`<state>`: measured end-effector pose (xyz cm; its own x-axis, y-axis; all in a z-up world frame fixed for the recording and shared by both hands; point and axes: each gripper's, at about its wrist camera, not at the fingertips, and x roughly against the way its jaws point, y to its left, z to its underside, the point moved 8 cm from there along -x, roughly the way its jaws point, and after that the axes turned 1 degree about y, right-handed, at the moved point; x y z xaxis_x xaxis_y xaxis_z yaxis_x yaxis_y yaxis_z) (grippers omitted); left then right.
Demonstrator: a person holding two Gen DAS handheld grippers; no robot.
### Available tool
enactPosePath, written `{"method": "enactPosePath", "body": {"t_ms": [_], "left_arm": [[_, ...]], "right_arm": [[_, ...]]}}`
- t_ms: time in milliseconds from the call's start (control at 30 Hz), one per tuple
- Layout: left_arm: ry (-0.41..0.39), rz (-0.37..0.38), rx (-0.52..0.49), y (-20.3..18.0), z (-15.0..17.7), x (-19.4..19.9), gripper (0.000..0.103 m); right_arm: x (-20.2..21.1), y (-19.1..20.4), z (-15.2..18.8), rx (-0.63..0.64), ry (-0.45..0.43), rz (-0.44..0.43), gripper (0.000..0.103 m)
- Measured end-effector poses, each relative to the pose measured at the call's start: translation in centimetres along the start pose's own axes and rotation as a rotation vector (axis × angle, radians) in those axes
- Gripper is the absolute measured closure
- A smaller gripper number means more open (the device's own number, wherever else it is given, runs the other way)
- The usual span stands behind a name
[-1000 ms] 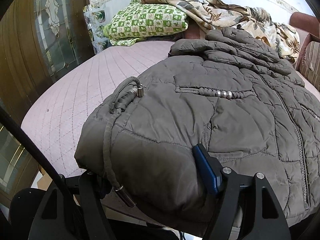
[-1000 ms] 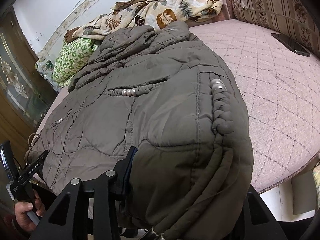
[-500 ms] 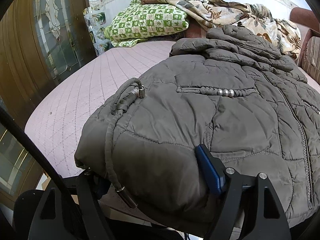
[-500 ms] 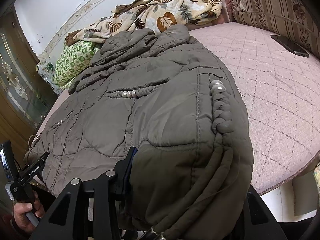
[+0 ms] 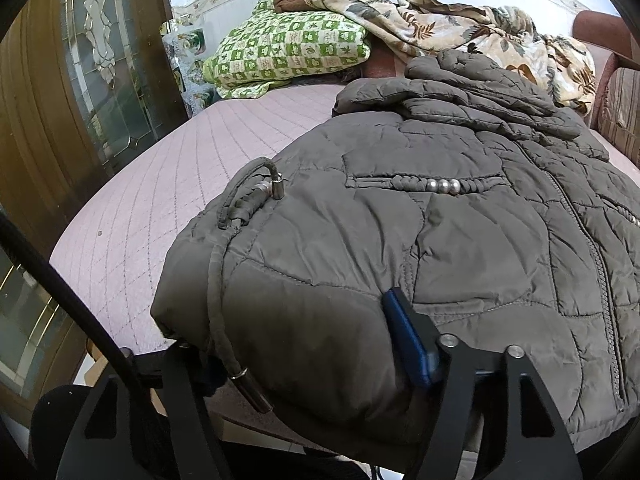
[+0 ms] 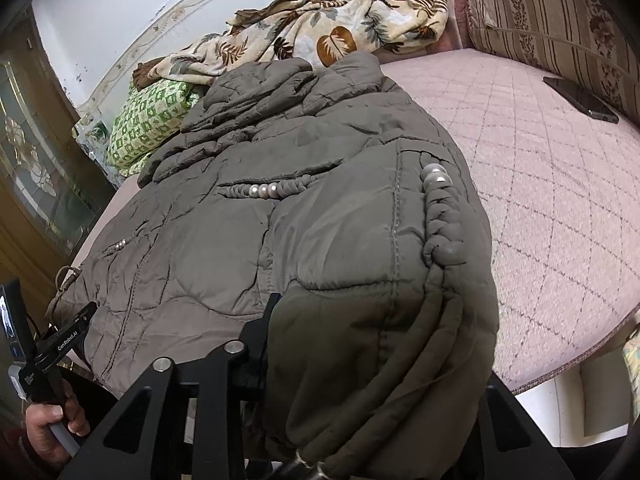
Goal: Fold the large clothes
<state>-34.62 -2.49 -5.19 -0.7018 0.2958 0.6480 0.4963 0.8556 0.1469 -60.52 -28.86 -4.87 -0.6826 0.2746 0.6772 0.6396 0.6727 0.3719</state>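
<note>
Your left hand-held gripper [image 5: 304,364] pinched the near hem of the jacket [image 5: 460,240]; your right hand-held gripper [image 6: 372,364] clamped its other hem corner. Ahead, the jacket lay across the bed [image 6: 552,200], with bare quilt outward of each. Hem folds hid the fingertips.

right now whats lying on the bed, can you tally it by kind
quilted jacket: 1
green checked pillow: 1
leaf-print blanket: 1
black phone: 1
striped cushion: 1, at the bed's far edge
total: 5
</note>
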Motion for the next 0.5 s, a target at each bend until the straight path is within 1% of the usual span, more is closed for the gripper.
{"method": "enactPosePath", "body": {"t_ms": [67,100,133,167,300,400,500], "left_arm": [[-0.013,0.006,-0.016,-0.2,-0.1,0.3,0.055],[-0.021,0.009,-0.023,-0.3,-0.2,0.5,0.059],[-0.026,0.013,-0.026,-0.4,-0.3,0.6,0.067],[-0.039,0.015,-0.025,-0.3,-0.5,0.9,0.072],[-0.072,0.048,-0.019,0.0,-1.3,1.9,0.079],[-0.117,0.057,-0.037,0.0,-2.2,3.2,0.081],[-0.155,0.058,-0.051,0.0,-2.9,4.6,0.082]], "right_arm": [[0.0,0.2,-0.1,0.010,-0.004,0.004,0.070],[0.1,0.2,-0.2,0.010,-0.010,0.001,0.071],[0.3,0.2,-0.4,0.008,-0.017,-0.005,0.072],[0.4,0.3,-0.5,0.009,-0.022,-0.008,0.073],[1.6,0.9,-1.4,0.021,-0.069,-0.028,0.075],[3.2,1.7,-2.5,0.064,-0.129,-0.025,0.076],[4.6,2.5,-3.4,0.084,-0.160,-0.034,0.077]]}}
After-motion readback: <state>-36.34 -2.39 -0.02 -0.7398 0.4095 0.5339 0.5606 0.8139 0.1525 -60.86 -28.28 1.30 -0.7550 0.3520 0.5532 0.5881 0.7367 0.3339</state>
